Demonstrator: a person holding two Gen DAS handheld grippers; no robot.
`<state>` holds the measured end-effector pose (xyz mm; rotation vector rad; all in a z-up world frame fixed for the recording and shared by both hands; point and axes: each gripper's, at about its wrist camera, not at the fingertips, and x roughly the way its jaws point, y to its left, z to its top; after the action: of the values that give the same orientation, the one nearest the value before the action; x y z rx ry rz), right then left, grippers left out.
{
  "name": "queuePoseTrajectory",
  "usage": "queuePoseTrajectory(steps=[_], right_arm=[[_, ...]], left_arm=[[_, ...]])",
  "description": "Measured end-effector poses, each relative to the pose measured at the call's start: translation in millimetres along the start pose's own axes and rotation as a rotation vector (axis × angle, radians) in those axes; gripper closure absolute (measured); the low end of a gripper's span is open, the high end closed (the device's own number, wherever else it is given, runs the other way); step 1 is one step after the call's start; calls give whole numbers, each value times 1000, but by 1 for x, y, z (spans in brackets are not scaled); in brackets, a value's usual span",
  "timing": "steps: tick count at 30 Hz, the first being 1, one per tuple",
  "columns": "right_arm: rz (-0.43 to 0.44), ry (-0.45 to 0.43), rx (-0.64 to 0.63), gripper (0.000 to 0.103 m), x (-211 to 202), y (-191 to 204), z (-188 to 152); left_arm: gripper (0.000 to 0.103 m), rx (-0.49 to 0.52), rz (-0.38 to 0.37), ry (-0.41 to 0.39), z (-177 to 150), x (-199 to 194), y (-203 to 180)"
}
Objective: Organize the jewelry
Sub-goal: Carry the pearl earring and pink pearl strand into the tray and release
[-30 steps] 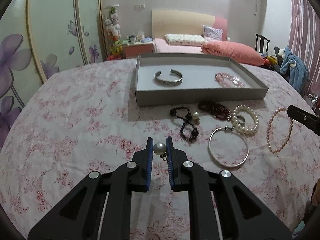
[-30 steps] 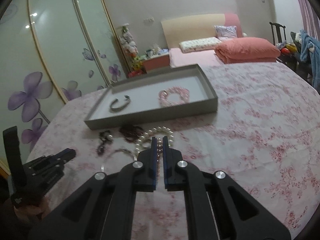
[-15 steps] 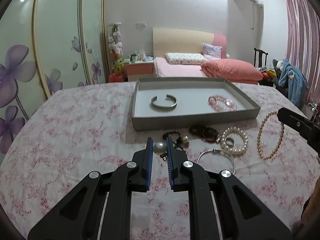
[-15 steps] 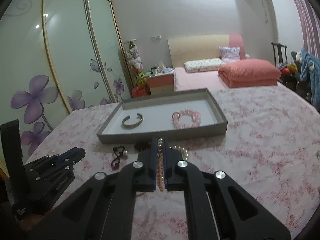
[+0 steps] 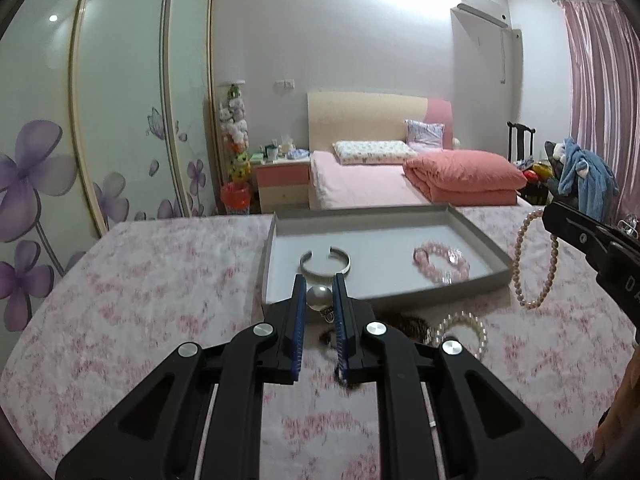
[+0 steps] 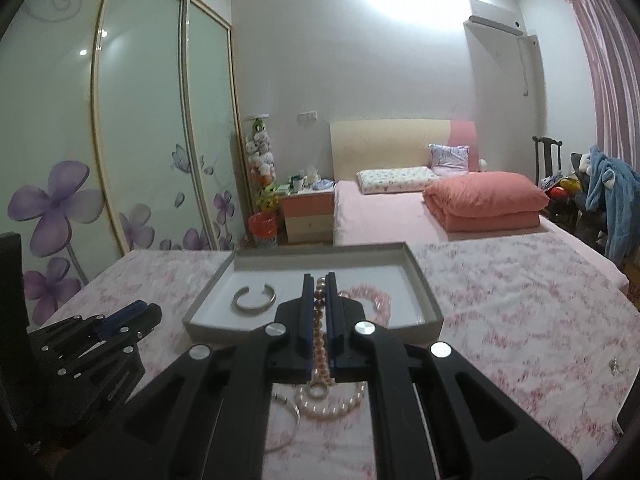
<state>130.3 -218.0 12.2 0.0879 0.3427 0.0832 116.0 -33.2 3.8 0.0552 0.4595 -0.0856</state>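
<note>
My left gripper is shut on a large pearl earring and holds it above the table, just before the grey tray's near wall. The tray holds a silver cuff and a pink bead bracelet. My right gripper is shut on a pink pearl necklace, which hangs as a loop in the left wrist view to the right of the tray. In the right wrist view the tray lies just ahead, with the cuff inside.
On the floral tablecloth before the tray lie a white pearl bracelet, dark bead pieces and a silver hoop. A bed, a wardrobe and a chair stand beyond the table.
Both grippers rose and moved toward the tray. The earring went up with the left one. The pink necklace was lifted off the table and now hangs from the right one.
</note>
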Motion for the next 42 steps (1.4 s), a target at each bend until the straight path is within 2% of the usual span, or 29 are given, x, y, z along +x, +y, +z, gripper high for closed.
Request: queuePoseTrajectory(steps=[5, 17, 32, 42], right_arm=[[-15, -24, 9, 97, 14, -3, 9], [-19, -18, 51, 97, 66, -14, 25], [1, 120, 129, 97, 156, -33, 18], [30, 225, 181, 95, 182, -39, 8]], left_arm=[[89, -4, 12, -35, 14, 12, 0], [89, -13, 12, -38, 32, 56, -9], [89, -20, -24, 47, 37, 121, -12], [88, -21, -48, 110, 34, 143, -15]])
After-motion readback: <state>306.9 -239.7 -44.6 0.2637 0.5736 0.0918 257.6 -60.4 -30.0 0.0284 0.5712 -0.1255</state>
